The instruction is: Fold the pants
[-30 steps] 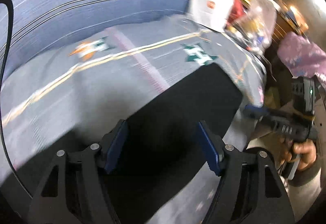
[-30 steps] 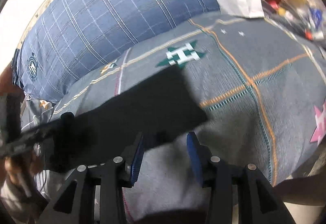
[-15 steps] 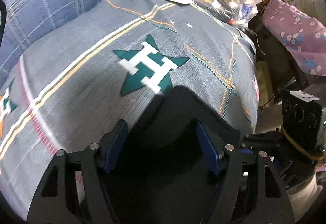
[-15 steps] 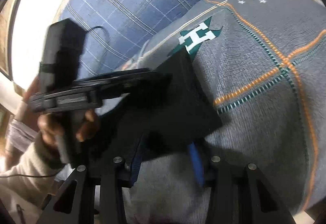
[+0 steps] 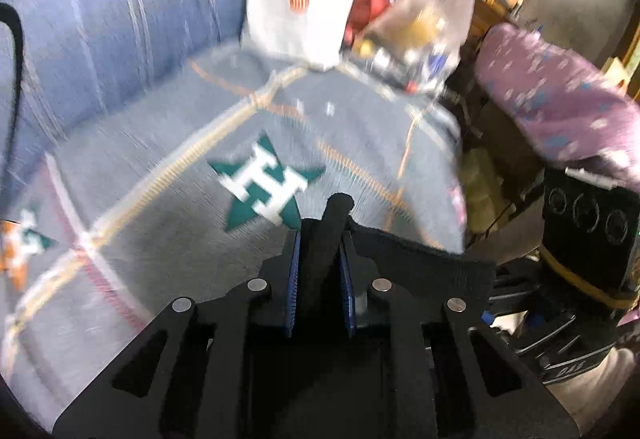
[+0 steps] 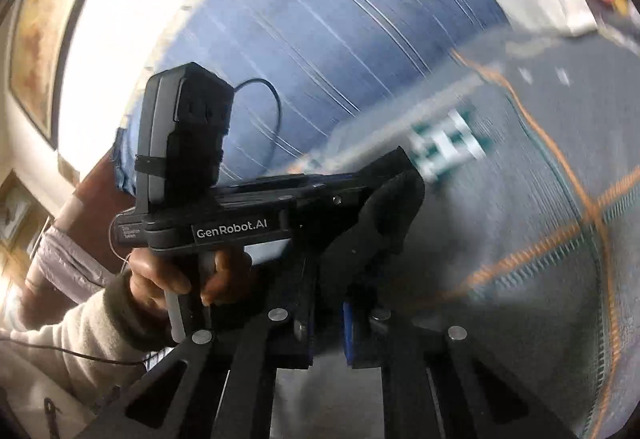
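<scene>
The black, soft-knit pants (image 5: 404, 259) hang lifted between the two tools, above the grey bedspread with orange grid lines and a green star-and-H emblem (image 5: 160, 239) that covers the bed. The left tool (image 5: 319, 259) has its blue-padded fingers (image 5: 294, 279) drawn narrow onto a bunched ridge of the black cloth, which pokes up past the fingertips; the rest of the fabric spreads rightward toward the other handset. The right tool (image 6: 326, 319) likewise pinches a gathered fold, its blue pad (image 6: 347, 331) pressed to the cloth, with the fabric rising from it toward the left handset's nose. In the right wrist view the person's left hand (image 6: 176, 279) grips that handset's handle close by, so both grips sit near each other on the same edge.

Holding two near points on one edge likely serves to carry that edge over as a straight line, so the fold lands even rather than skewed. The cloth is raised off the bedspread, probably so it can swing without dragging. Both views are smeared by motion, so how much of the pants lies below is not visible.

Behind stand a blue plaid cushion (image 5: 120, 19), a white paper bag with an orange logo (image 5: 300, 7) and a clear plastic bag of odds and ends (image 5: 432, 19).
</scene>
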The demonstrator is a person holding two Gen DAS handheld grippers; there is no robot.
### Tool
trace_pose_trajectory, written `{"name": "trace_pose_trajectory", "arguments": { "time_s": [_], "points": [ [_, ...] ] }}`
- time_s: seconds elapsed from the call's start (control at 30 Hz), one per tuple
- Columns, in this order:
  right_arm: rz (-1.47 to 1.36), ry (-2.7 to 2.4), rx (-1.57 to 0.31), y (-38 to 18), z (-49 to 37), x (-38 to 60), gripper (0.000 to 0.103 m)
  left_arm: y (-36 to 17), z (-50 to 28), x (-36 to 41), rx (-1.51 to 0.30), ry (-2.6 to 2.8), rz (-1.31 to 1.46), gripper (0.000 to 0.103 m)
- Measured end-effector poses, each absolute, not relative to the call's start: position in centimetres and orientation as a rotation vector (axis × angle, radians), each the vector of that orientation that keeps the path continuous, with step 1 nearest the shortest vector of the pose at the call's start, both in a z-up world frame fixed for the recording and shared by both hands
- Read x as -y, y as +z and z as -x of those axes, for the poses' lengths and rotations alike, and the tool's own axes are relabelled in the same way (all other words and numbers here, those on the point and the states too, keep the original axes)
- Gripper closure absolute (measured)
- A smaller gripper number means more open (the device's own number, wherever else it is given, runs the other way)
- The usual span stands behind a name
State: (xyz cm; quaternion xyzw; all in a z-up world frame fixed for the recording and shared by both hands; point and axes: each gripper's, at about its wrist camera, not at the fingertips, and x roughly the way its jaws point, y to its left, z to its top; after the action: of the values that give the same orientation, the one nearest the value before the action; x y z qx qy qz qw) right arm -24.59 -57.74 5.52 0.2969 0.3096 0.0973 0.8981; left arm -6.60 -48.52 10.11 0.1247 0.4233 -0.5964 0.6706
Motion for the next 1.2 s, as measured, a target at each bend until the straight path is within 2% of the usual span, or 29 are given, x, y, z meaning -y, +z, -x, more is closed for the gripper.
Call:
{"name": "trace_pose_trajectory", "arguments": {
  "time_s": [0.13, 0.3, 0.33, 0.4, 0.43, 0.47, 0.53, 0.57, 0.67, 0.8, 0.97, 1.2],
  "points": [
    [-0.445, 0.278, -0.603, 10.3, 23.7, 52.1, 0.094, 15.2, 5.7, 42.0, -0.88, -1.291, -0.212, 0.086],
    [-0.27, 0.398, -0.64, 11.9, 21.6, 44.4, 0.094, 17.5, 3.9, 31.1, -0.877, -1.099, -0.127, 0.085],
    [-0.236, 0.425, -0.665, 11.4, 20.9, 42.6, 0.094, 17.3, 3.4, 28.3, -0.887, -1.046, -0.097, 0.083],
    [-0.209, 0.471, -0.722, 9.6, 19.3, 39.5, 0.094, 16.5, 2.8, 23.7, -0.921, -0.951, -0.048, 0.062],
    [-0.214, 0.49, -0.756, 8.4, 18.5, 38.4, 0.094, 16.0, 2.7, 22.1, -0.936, -0.914, -0.032, 0.057],
    [-0.218, 0.514, -0.797, 6.8, 17.4, 37.1, 0.091, 15.3, 2.8, 20.1, -0.947, -0.866, -0.014, 0.054],
    [-0.233, 0.548, -0.892, 3.9, 15.9, 35.2, 0.077, 14.1, 3.4, 17.6, -0.972, -0.814, 0.009, 0.054],
    [-0.249, 0.558, -0.933, 3.0, 15.7, 34.7, 0.068, 13.5, 3.6, 17.0, -0.985, -0.801, 0.015, 0.054],
    [-0.322, 0.611, -0.88, 4.6, 17.7, 36.0, 0.068, 12.2, 5.2, 15.9, -0.999, -0.787, 0.027, 0.054],
    [-0.42, 0.532, -0.752, 7.5, 20.4, 40.4, 0.061, 10.7, 7.3, 17.2, -1.003, -0.816, 0.022, 0.052],
    [-0.364, 0.329, -0.812, 6.8, 20.4, 43.1, 0.061, 9.6, 8.6, 19.9, -1.006, -0.823, 0.039, 0.052],
    [-0.453, 0.309, -0.835, 4.1, 19.1, 43.9, 0.061, 8.3, 8.1, 22.8, -1.003, -0.778, -0.037, 0.052]
  ]
}}
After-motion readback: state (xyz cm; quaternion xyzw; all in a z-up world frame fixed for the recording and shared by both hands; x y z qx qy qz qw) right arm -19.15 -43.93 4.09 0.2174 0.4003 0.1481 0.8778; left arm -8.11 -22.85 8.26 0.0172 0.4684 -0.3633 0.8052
